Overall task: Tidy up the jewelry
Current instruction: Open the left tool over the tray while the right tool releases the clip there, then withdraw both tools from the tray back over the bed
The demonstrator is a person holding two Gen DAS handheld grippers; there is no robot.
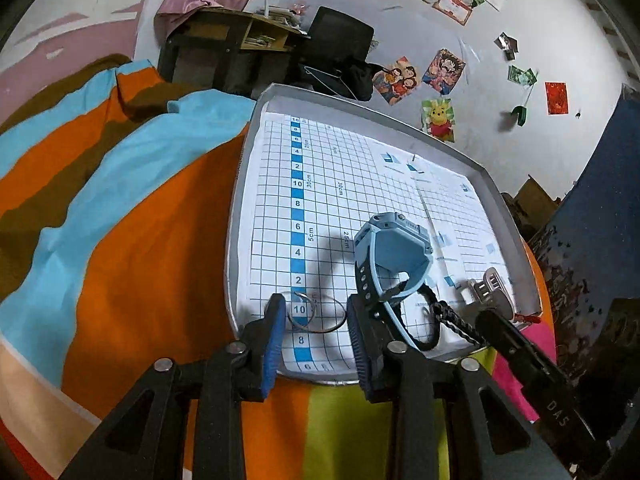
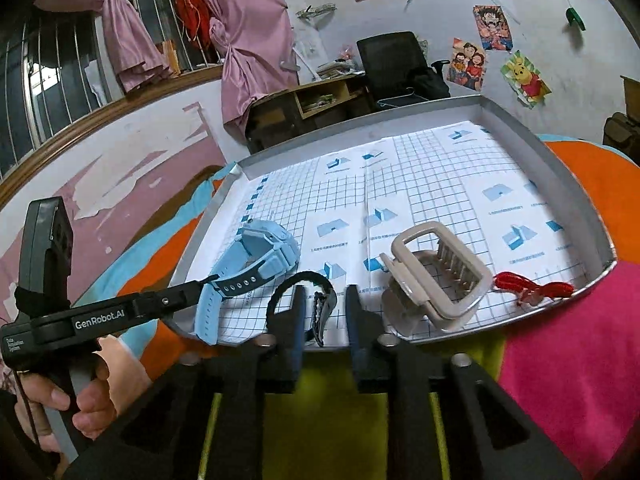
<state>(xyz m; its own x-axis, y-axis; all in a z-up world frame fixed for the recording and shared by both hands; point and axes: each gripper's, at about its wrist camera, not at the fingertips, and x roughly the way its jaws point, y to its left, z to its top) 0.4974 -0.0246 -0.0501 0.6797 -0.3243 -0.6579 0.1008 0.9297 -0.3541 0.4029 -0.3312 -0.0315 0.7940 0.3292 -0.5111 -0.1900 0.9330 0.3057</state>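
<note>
A silver tray lined with grid paper lies on a striped bedspread. My left gripper is open over its near edge, with thin metal rings lying between the fingers. A light blue watch stands on its side, and its strap rests against the outside of the right finger. In the right wrist view, my right gripper is open around part of a black braided bracelet, without touching it. The blue watch sits to its left. A beige hair claw clip sits to its right.
A red string lies in the tray's near right corner. The tray's raised rim runs all around it. A hand holds the left gripper's handle at lower left. A desk and a black chair stand by the far wall.
</note>
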